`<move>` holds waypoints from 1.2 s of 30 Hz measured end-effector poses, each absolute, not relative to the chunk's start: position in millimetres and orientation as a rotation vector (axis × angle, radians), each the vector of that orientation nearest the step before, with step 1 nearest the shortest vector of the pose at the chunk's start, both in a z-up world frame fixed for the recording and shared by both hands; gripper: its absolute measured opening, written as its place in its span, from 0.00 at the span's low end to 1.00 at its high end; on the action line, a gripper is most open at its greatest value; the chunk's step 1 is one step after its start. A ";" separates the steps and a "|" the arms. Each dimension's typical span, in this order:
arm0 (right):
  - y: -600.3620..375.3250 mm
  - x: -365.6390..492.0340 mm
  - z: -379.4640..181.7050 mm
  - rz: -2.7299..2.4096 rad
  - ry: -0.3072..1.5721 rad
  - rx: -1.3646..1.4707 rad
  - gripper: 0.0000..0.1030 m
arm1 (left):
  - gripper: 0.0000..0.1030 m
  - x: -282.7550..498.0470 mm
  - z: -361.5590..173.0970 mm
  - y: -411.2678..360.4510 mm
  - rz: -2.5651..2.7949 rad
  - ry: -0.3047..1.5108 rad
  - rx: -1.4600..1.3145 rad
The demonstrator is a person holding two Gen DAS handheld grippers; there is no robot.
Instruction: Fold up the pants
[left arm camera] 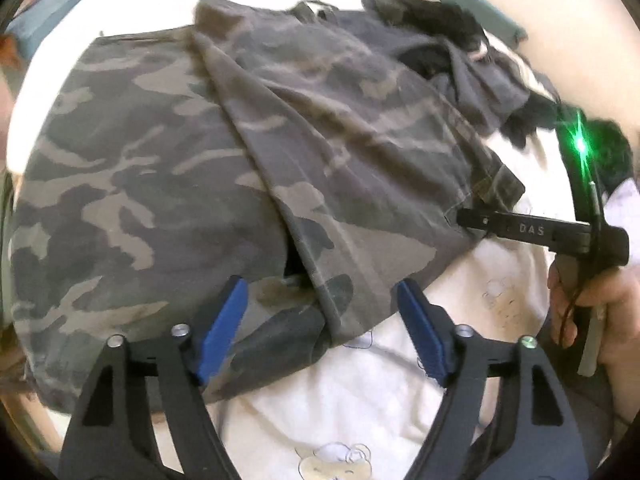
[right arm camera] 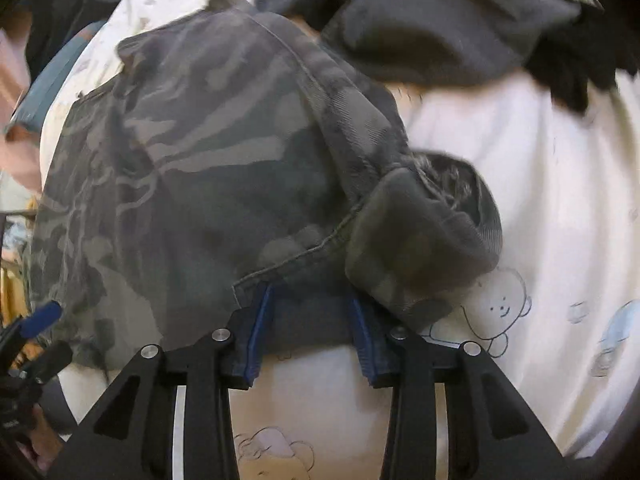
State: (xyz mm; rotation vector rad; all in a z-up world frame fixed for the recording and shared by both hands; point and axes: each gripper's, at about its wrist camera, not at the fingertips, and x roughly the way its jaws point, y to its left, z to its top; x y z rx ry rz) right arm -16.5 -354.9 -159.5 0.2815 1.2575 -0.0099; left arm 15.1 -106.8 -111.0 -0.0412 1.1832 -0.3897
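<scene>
The camouflage pants lie spread on the white bear-print bedsheet, stretching away ahead of both tongs, with one leg laid over the other along its length. The left tongs stand wide, nothing pinched, the folded near edge lying just between and beyond their blue pads. The right tongs are partly open at the hem corner, cloth draped over the tips but seemingly not pinched. A dark garment lies beyond. Each tongs has its own near corner to take.
</scene>
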 end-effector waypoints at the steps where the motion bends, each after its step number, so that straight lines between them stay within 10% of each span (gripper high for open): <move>1: -351.9 -19.8 -148.8 0.020 1.211 0.297 0.39 | 0.75 12.5 -107.3 -102.9 -0.375 1.171 -0.053; 12: -345.4 -71.1 -106.0 0.141 0.967 0.541 0.62 | 0.76 -7.9 -84.0 -65.1 -0.203 1.057 -0.065; 28: -322.4 -66.6 -198.8 0.236 1.274 0.998 0.63 | 0.76 -4.3 -86.8 -7.7 -0.078 1.027 -0.239; 36: -404.1 -81.8 -198.2 -0.069 0.944 1.260 0.62 | 0.76 -1.6 -88.3 -7.0 -0.084 1.029 -0.266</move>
